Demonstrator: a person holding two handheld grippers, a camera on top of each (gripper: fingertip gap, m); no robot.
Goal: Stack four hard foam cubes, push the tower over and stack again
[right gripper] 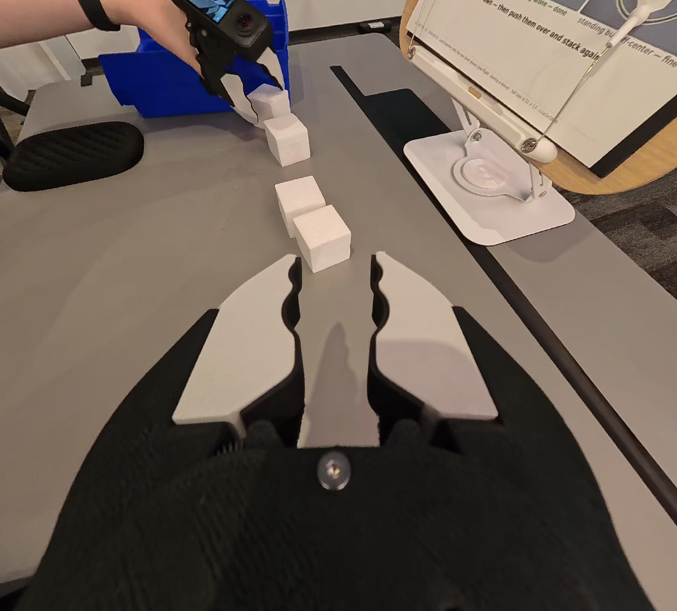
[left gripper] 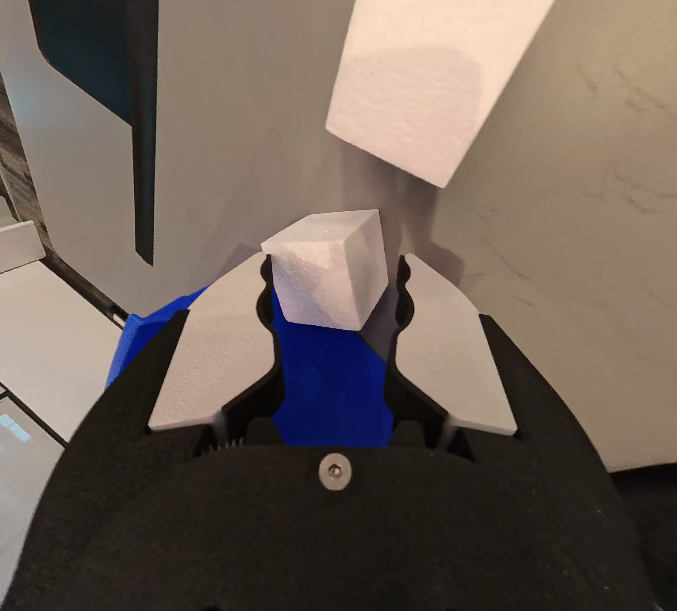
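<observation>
Foam cubes, four, scattered on grey worktop [right gripper: 146, 282]; no tower standing.

Left gripper [left gripper: 331, 260] spread around one cube [left gripper: 326, 278], pads seemingly not clamped; second cube [right gripper: 287, 141] at its 6 o'clock. Right gripper [right gripper: 335, 260] parted, empty; nearest cube [right gripper: 322, 238] at 12 o'clock, another [right gripper: 298, 198] behind. All stacking remains.

Grey table [right gripper: 146, 264] — three white foam cubes [right gripper: 322, 238], blue bin [right gripper: 165, 81], white stand base [right gripper: 487, 183]
</observation>
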